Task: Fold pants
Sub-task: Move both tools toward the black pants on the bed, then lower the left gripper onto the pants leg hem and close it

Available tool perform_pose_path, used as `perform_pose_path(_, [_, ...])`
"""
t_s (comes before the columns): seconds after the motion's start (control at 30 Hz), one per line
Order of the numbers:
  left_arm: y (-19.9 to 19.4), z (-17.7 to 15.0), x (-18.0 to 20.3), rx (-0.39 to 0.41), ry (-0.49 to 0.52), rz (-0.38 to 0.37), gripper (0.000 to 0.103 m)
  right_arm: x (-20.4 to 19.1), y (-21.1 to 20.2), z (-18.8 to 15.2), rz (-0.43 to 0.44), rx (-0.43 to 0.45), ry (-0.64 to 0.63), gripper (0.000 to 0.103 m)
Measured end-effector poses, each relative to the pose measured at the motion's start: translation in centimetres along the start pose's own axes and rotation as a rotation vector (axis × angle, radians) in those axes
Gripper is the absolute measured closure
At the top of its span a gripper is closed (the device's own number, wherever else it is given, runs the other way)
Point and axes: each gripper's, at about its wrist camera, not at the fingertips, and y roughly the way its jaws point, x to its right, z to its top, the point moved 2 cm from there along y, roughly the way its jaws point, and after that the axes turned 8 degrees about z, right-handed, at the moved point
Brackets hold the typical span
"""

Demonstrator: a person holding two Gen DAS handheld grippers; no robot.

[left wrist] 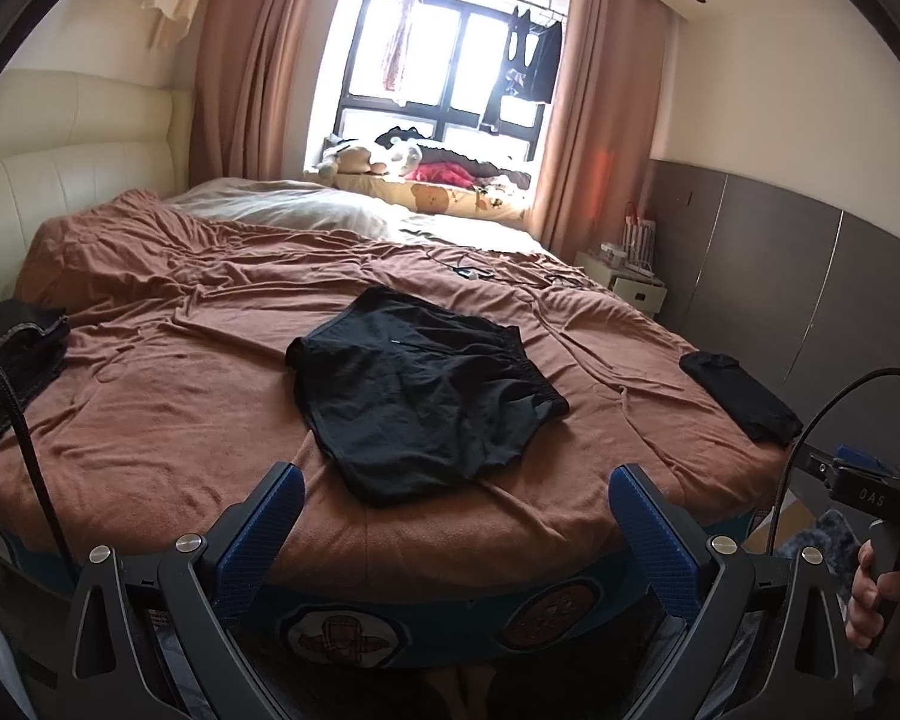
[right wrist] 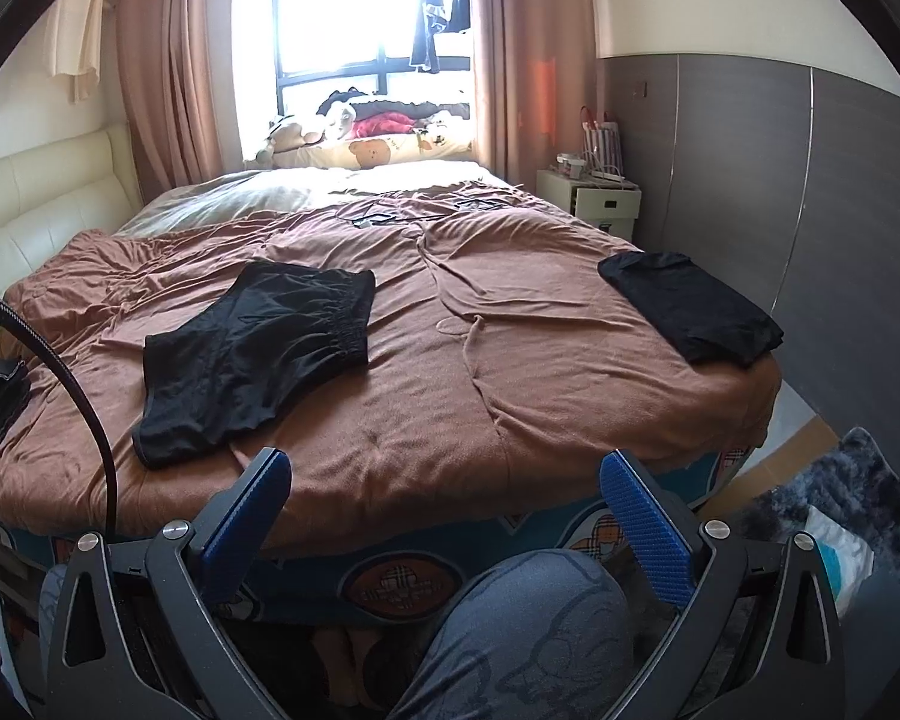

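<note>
Black pants (left wrist: 423,393) flat on brown bed cover (left wrist: 180,420), just ahead of left gripper (left wrist: 453,507), waistband far-right, long axis diagonal. Ahead-left of right gripper (right wrist: 447,495). Both jaws spread apart, empty.

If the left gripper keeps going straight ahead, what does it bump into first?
Most likely the black shorts. The left gripper is open and points across the near edge of the brown blanket, with the shorts lying straight ahead between its fingers. It might brush the blanket first; depth is hard to judge.
</note>
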Motion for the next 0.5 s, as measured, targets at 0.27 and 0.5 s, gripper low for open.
perform_pose_path(0.27, [3.2, 0.8, -1.1, -0.052, -0.03, 0.003, 0.001, 0.5, 2.6, 1.6, 0.018, -0.027, 0.016, 0.0])
perform_pose_path(0.5, [6.4, 0.9, -2.1, -0.11, -0.055, 0.021, 0.002, 1.0, 5.2, 2.7, 0.038, -0.06, 0.025, 0.0])
